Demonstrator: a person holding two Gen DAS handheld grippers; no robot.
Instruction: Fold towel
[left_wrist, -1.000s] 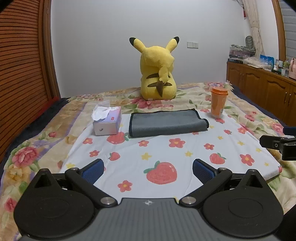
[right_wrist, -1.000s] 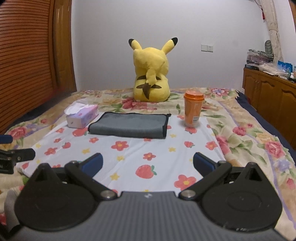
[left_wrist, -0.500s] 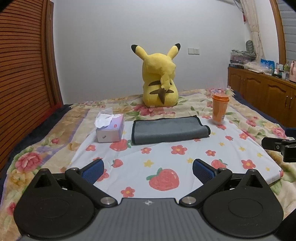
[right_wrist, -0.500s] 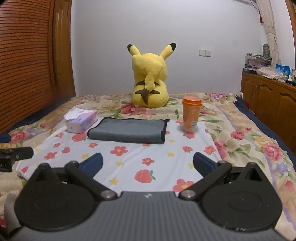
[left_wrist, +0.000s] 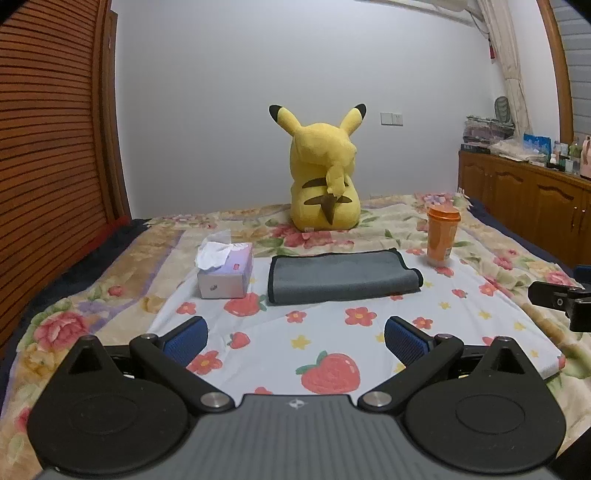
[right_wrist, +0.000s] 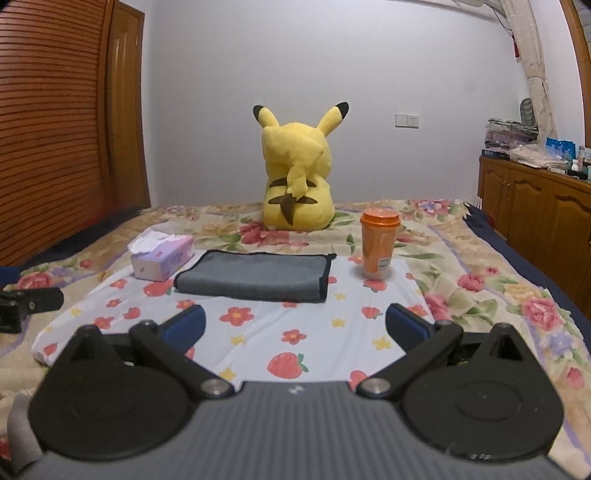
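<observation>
A grey towel with dark edging lies folded flat on a white strawberry-print cloth on the bed; it also shows in the right wrist view. My left gripper is open and empty, held above the cloth well short of the towel. My right gripper is open and empty, also short of the towel. Each gripper shows at the edge of the other's view, the right one and the left one.
A tissue box stands left of the towel, an orange lidded cup to its right. A yellow plush toy sits behind. A wooden slatted panel is at the left, wooden cabinets at the right.
Both grippers have drawn back and tilted up, so the towel and other things sit lower and farther in view. Both stay open; the towel has not moved.
</observation>
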